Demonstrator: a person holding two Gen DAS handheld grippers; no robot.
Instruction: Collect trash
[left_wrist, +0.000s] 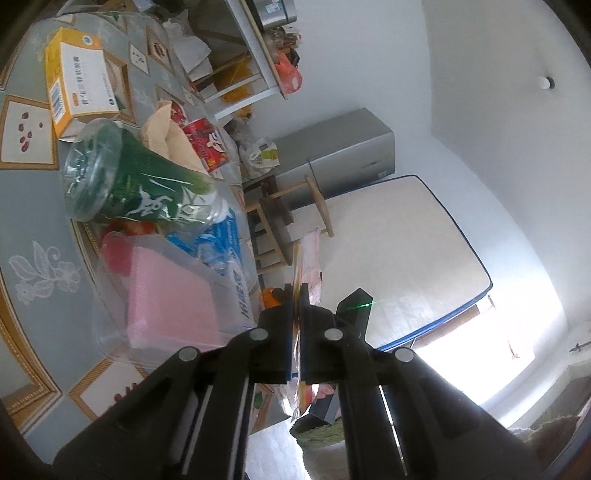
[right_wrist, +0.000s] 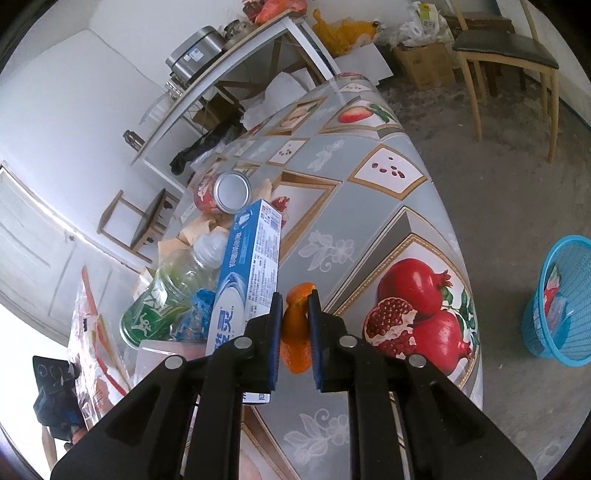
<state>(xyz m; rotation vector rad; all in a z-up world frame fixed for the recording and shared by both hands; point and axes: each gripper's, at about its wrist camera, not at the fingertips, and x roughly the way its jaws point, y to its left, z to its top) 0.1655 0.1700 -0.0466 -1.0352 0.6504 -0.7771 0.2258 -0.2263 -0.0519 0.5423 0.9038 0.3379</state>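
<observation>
The orange peel (right_wrist: 295, 332) sits pinched between the jaws of the right gripper (right_wrist: 295, 306), held just above the edge of the counter (right_wrist: 388, 206), while the left gripper (left_wrist: 294, 295) has its jaws nearly closed on a thin, crinkly wrapper (left_wrist: 308, 258) that hangs off past the counter's side. So both hands are loaded, and neither piece has reached the bin (right_wrist: 565, 306), the blue mesh basket on the floor well apart from the counter; something reddish already lies inside it, which suggests a part of the job is done. Plenty is left, by the look of it. Just beside the peel a blue carton (right_wrist: 251, 269) leans over a green bottle (right_wrist: 166, 291) lying on its side, with a can (right_wrist: 225, 192) tipped over behind them and some brown paper (left_wrist: 166, 136) crumpled next to that. A clear tub (left_wrist: 166, 295) with something pink in it and a yellow box (left_wrist: 79, 77) also sit on the patterned cloth. I would judge the task somewhere in its middle: two items on their way, a heap still waiting.
</observation>
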